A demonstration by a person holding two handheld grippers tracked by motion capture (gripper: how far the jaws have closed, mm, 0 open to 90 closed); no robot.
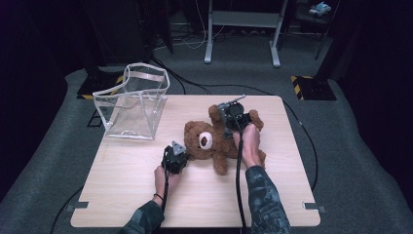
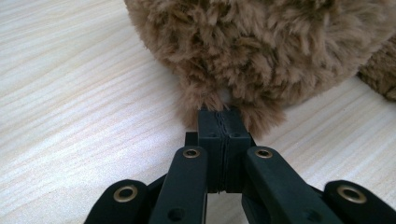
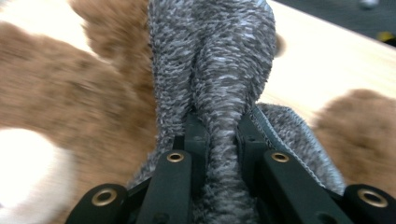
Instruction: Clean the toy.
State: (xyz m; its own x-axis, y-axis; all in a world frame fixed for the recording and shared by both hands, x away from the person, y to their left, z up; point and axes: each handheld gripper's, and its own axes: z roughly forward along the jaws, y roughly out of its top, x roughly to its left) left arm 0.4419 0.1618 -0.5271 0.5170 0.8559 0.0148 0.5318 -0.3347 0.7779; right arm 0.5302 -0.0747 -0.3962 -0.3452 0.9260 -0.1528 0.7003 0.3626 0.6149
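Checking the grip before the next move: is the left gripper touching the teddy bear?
Touching. In the left gripper view, the left gripper is shut with its jaw tips pinching a tuft of the teddy bear's fur.

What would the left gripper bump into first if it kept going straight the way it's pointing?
The teddy bear. The left gripper is already shut on a tuft of its brown fur, so the fluffy round part right ahead, probably the head, would be pushed first. Beyond that, depth is hard to judge.

A teddy bear (image 1: 219,141) lies on the table (image 1: 126,195), right of a bag (image 1: 134,105).
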